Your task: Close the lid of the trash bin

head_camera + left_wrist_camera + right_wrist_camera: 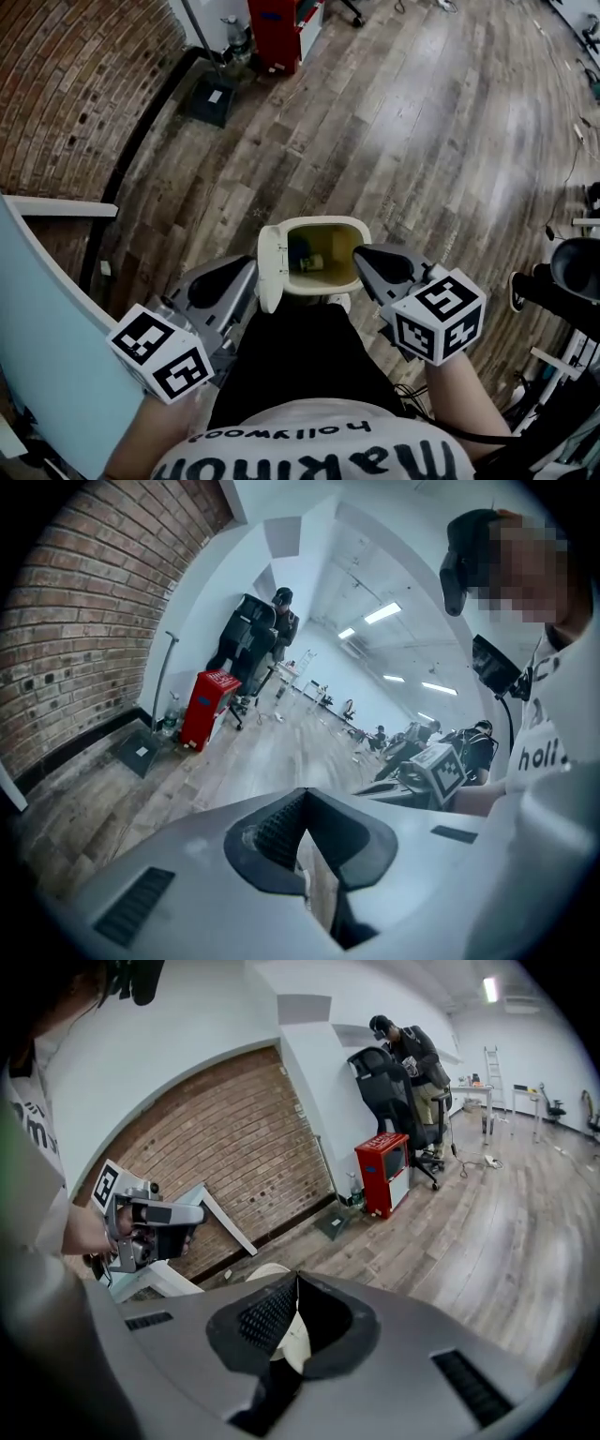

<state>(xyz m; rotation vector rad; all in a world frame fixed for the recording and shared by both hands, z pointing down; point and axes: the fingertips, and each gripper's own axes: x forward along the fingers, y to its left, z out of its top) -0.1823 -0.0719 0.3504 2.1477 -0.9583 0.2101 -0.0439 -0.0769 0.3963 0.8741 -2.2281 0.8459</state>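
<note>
Left tongs (251, 268) and right tongs (360, 254), closed and empty, flank the open trash bin (324, 223).

Left tool (249, 274), right tool (362, 255): jaws together.

Worn brown wooden floor planks (441, 122) run up to a red brick wall (66, 84) with a dark skirting strip along its foot. Above and beside the brick stands a plain white wall (187, 1044). A red metal cabinet (277, 33) stands near the white corner with a black office chair (380, 1082) behind it, and long white ceiling lights (382, 613) glow over the far end.
</note>
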